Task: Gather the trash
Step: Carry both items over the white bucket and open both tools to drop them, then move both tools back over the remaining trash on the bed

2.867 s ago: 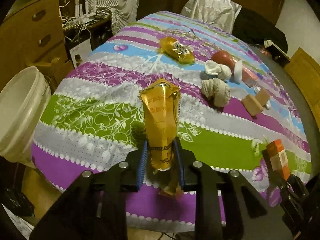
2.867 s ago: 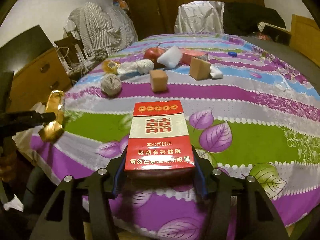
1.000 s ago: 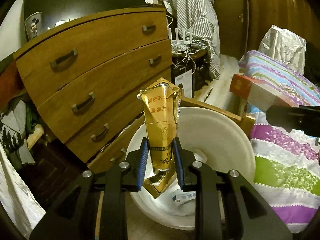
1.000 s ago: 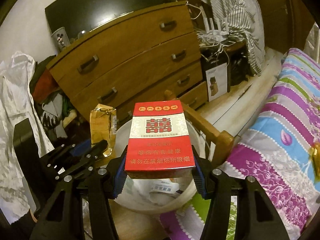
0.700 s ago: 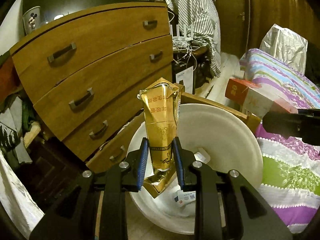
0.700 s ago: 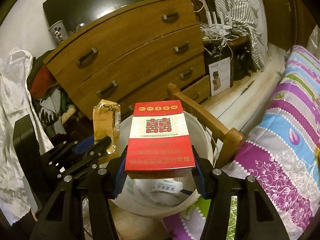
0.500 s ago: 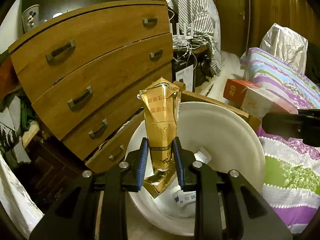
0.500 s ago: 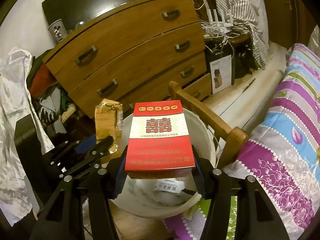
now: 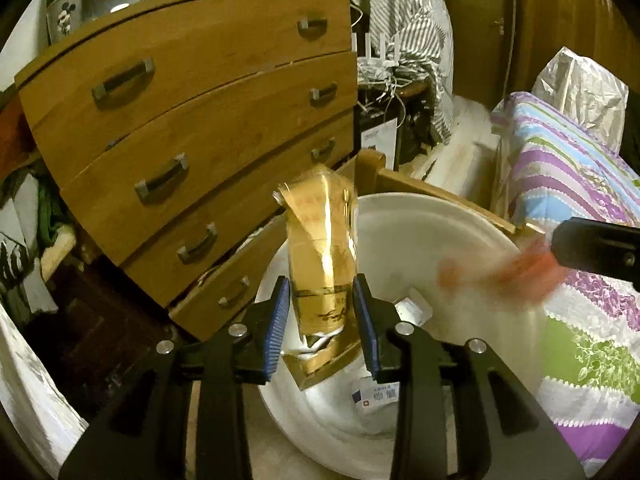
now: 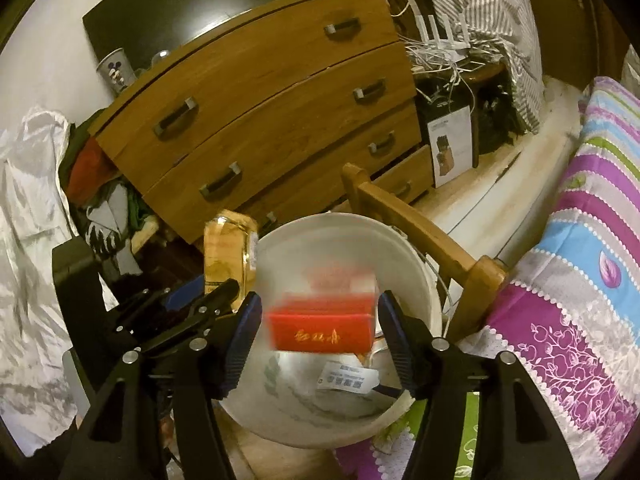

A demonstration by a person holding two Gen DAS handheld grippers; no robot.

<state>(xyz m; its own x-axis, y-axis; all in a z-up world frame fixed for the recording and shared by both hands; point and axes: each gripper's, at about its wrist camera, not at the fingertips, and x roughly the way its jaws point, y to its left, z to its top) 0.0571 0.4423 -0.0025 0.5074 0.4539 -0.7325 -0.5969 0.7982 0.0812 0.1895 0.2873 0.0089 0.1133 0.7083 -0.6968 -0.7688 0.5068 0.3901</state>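
Note:
Both grippers hang over a white trash bucket (image 9: 472, 240), which also shows in the right wrist view (image 10: 416, 276). My left gripper (image 9: 322, 316) has its jaws apart, and a golden snack wrapper (image 9: 320, 248) is blurred and tilting between them, slipping down. My right gripper (image 10: 320, 326) is open, and a red cigarette box (image 10: 320, 330) is blurred and dropping out between the jaws toward the bucket. In the left wrist view the box is a red streak (image 9: 496, 272). Paper scraps (image 10: 348, 378) lie in the bucket.
A wooden chest of drawers (image 9: 200, 120) stands behind the bucket. A wooden chair frame (image 10: 420, 232) crosses its far rim. A table with a striped floral cloth (image 10: 580, 280) is at the right. Clothes and cables (image 10: 460, 60) lie around.
Both grippers opened over the bucket. The red cigarette box left the right jaws and is falling. The golden wrapper has come loose in the left jaws and tilts down.

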